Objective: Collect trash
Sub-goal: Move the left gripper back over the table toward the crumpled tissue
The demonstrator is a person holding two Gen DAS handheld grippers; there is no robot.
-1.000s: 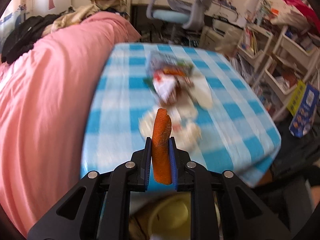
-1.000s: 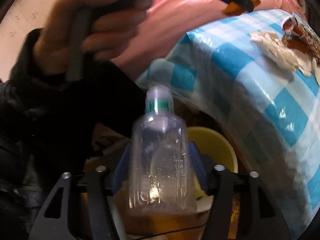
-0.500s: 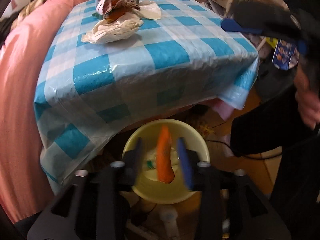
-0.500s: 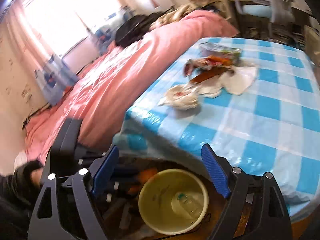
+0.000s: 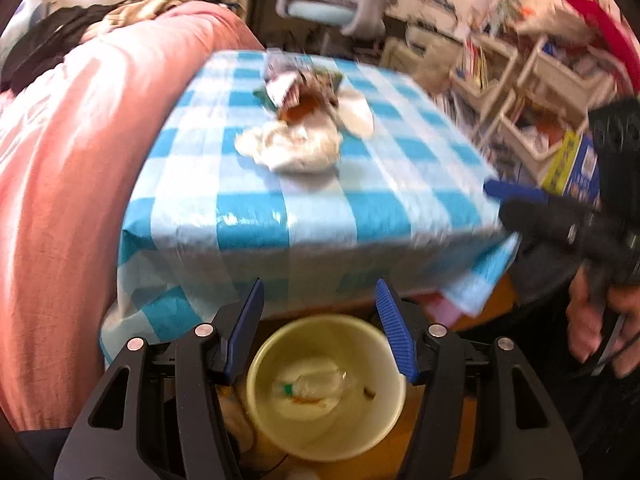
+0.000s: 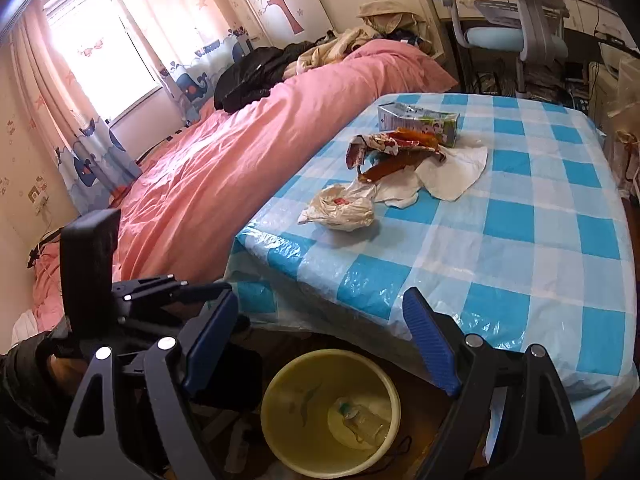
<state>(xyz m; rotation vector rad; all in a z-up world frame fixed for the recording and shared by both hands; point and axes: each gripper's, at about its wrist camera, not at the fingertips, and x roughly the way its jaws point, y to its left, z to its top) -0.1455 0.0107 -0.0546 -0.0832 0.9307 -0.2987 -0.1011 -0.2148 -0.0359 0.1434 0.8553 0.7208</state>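
Note:
A yellow bin (image 5: pixel 326 386) stands on the floor under the near edge of the checked table (image 5: pixel 320 208); it holds a clear plastic bottle (image 5: pixel 320 380) and an orange scrap. The bin (image 6: pixel 332 410) and bottle (image 6: pixel 362 420) also show in the right wrist view. My left gripper (image 5: pixel 320 292) is open and empty above the bin. My right gripper (image 6: pixel 320 304) is open and empty, also above the bin. On the table (image 6: pixel 520 240) lie a crumpled white bag (image 6: pixel 340 208), white tissues (image 6: pixel 452 168), snack wrappers (image 6: pixel 392 152) and a small carton (image 6: pixel 420 120).
A bed with a pink cover (image 6: pixel 240 152) runs along the table's left side. An office chair (image 6: pixel 516 8) stands at the back. Shelves of clutter (image 5: pixel 532 92) are to the right. The other gripper and hand (image 5: pixel 592 240) show at the right of the left wrist view.
My left gripper let the orange piece fall into the bin and opened. My right gripper dropped the bottle into the bin and opened. Both lifted to face the table.

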